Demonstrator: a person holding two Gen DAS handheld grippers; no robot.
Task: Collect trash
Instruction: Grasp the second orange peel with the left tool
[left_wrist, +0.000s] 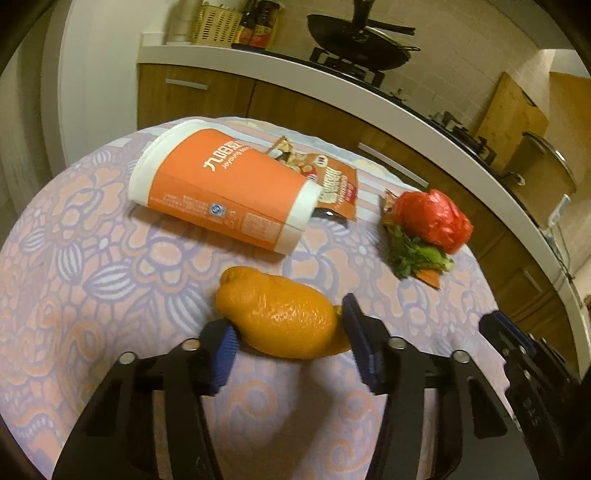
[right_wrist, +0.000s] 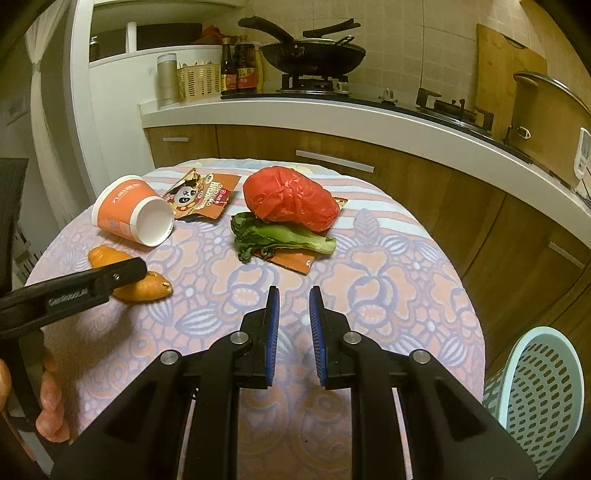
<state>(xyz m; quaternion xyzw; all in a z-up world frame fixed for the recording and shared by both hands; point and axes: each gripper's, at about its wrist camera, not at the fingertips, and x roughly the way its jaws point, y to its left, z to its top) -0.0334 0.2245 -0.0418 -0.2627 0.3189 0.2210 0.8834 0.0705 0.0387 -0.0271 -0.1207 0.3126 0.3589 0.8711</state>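
Note:
An orange fruit (left_wrist: 280, 314) lies on the near part of the flowered tablecloth (left_wrist: 92, 258). My left gripper (left_wrist: 288, 321) has its blue pads against both ends of it, shut on the fruit. Beyond lie a tipped orange paper cup (left_wrist: 221, 192), a snack wrapper (left_wrist: 332, 181), a crumpled red plastic bag (left_wrist: 432, 218) and a leafy green stalk (left_wrist: 417, 254). My right gripper (right_wrist: 294, 293) hovers over the table's near middle, its pads a narrow gap apart with nothing between them. It points toward the green stalk (right_wrist: 284, 236) and the red bag (right_wrist: 291, 199).
A pale perforated plastic basket (right_wrist: 535, 387) stands on the floor to the right of the table. Behind the table runs a kitchen counter (right_wrist: 332, 114) with a wok, bottles and a pot. A hand (right_wrist: 48, 402) holds the left gripper's handle.

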